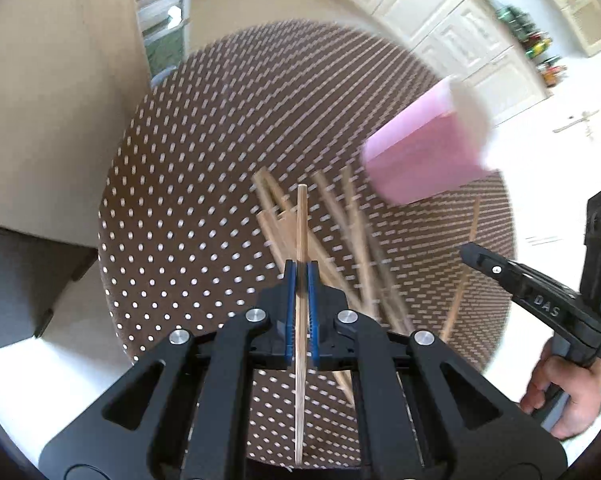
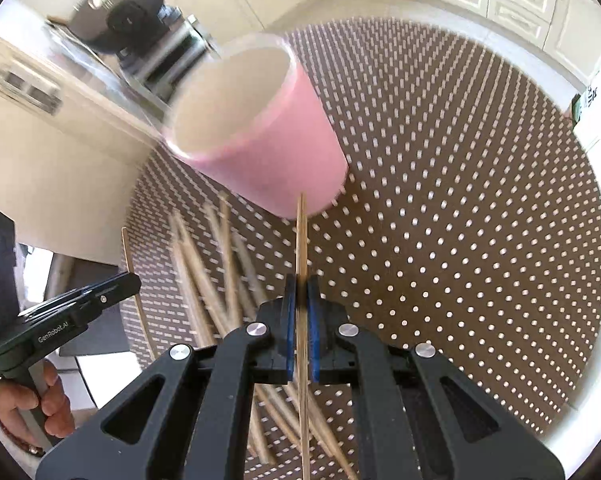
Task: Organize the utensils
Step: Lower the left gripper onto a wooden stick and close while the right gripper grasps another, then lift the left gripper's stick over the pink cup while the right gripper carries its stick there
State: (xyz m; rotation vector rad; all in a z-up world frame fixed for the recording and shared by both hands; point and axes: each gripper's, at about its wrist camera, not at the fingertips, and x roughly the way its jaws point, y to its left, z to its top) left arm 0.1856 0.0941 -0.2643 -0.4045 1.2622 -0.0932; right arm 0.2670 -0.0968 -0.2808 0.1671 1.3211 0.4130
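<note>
My left gripper (image 1: 301,270) is shut on a single wooden chopstick (image 1: 301,232) that sticks out forward between its blue pads, held above the table. My right gripper (image 2: 301,282) is likewise shut on a wooden chopstick (image 2: 301,240). A pink cup (image 1: 424,148) with a white inside stands on the table beyond both; in the right wrist view the cup (image 2: 260,136) is just ahead of my chopstick tip. A loose pile of chopsticks (image 1: 340,240) lies on the mat; it also shows in the right wrist view (image 2: 216,272). The right gripper (image 1: 470,250) shows at the right edge of the left view.
A round brown mat with white dots (image 2: 460,220) covers the white table (image 1: 80,320). White kitchen cabinets (image 1: 460,20) stand behind. A dark appliance (image 2: 120,8) sits on a counter at the far left of the right view.
</note>
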